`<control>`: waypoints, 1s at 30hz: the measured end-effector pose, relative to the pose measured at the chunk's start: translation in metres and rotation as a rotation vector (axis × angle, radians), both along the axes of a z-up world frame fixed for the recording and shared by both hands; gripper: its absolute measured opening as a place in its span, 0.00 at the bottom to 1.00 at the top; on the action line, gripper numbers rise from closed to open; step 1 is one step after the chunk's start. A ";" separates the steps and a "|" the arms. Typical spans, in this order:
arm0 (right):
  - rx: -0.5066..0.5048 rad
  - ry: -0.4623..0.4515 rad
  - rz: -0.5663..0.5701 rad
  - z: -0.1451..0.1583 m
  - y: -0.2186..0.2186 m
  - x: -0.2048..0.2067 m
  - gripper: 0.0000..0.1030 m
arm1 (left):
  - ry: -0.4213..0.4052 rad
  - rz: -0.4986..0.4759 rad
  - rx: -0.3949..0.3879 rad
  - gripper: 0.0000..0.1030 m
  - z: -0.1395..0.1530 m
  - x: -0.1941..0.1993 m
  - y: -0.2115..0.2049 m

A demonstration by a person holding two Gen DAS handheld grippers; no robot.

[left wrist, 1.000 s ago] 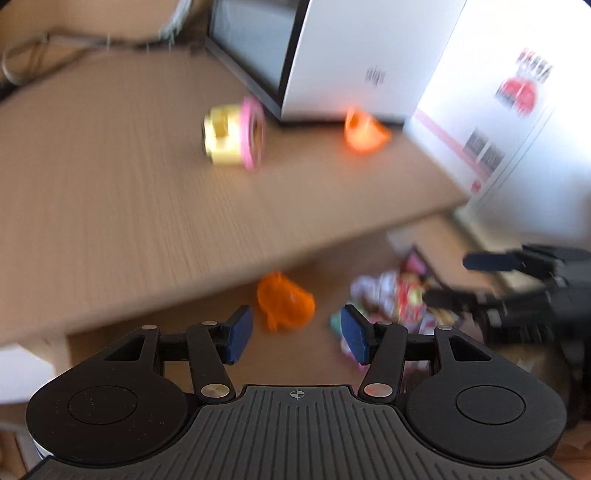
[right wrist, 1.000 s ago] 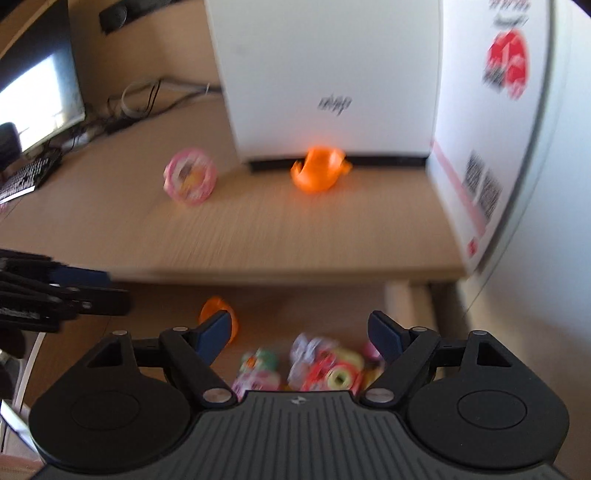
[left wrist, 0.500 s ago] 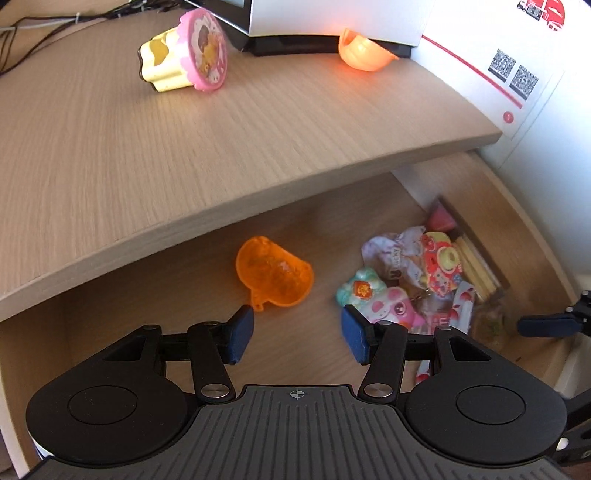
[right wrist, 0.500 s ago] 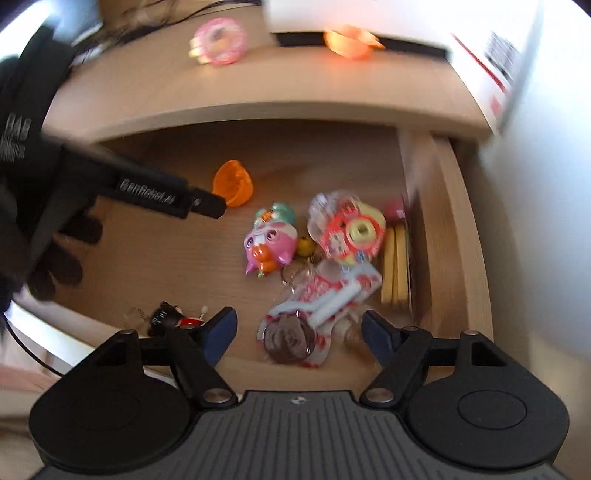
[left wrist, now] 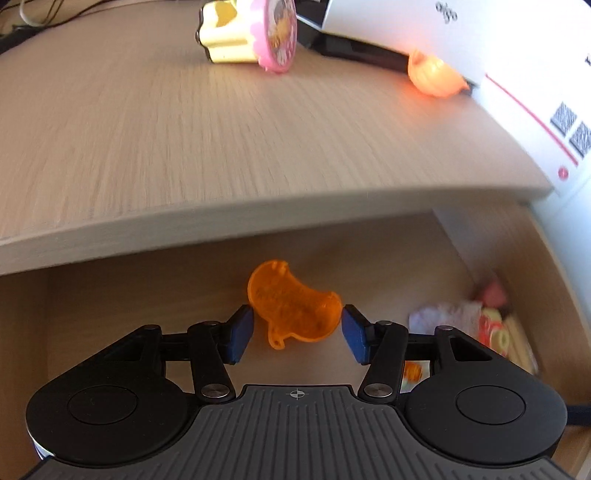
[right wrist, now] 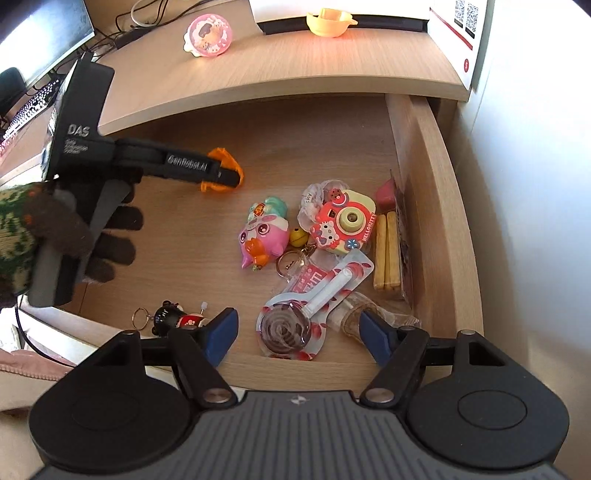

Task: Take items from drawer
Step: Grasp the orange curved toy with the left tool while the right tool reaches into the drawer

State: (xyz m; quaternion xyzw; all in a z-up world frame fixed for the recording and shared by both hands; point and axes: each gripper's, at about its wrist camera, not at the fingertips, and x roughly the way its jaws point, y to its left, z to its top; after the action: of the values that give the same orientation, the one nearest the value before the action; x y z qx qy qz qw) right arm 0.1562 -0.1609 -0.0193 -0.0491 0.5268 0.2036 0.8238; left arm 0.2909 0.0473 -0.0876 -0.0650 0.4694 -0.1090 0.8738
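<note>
Since a second ago both grippers have dropped from over the surface toward the open drawer (right wrist: 436, 206). Left gripper (left wrist: 297, 330) now has its blue pads either side of the orange cup (left wrist: 293, 308), jaws apart and not yet pressing; the cup is translucent plastic, lying on its side on the drawer floor, its small loop tab toward the camera. That straddle reads as lining up a squeeze across the cup's body, the widest firm part. Right gripper (right wrist: 299, 332) hangs over the drawer's front edge, jaws apart and empty, with a lollipop (right wrist: 291, 328) in glossy clear wrap lying below the gap. Remaining items are bunched toward the right wall: a pink rubbery pig toy (right wrist: 264, 236), a toy camera (right wrist: 343, 227) in hard pastel plastic, two pale sticks (right wrist: 386, 251), and a small doll keyring (right wrist: 173, 317) near the front. A gloved hand (right wrist: 96, 236) grips the left tool's handle. On the wood-grain surface (left wrist: 184, 140) above, a pink-lidded yellow cup (left wrist: 251, 33) on its side and an orange bowl (left wrist: 434, 75) are probably already removed.
</note>
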 end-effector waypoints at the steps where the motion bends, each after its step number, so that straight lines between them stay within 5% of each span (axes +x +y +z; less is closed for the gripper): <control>1: -0.012 -0.013 0.011 0.004 0.002 -0.003 0.70 | -0.010 -0.004 0.001 0.56 0.000 0.003 0.000; 15: -0.108 -0.100 0.147 0.025 0.044 0.012 0.71 | -0.102 0.004 0.016 0.55 -0.011 0.046 -0.004; 25: -0.116 -0.088 0.163 0.019 0.052 0.034 0.71 | 0.079 -0.150 -0.035 0.54 0.028 0.027 0.025; 30: -0.097 -0.040 0.184 0.006 0.071 0.057 0.54 | 0.103 -0.160 -0.081 0.54 0.057 -0.006 0.045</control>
State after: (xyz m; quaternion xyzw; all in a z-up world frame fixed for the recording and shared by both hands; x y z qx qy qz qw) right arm 0.2133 -0.0902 -0.0134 -0.1411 0.5128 0.2518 0.8085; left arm 0.2848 0.0920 -0.0310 -0.0681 0.5127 -0.1939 0.8336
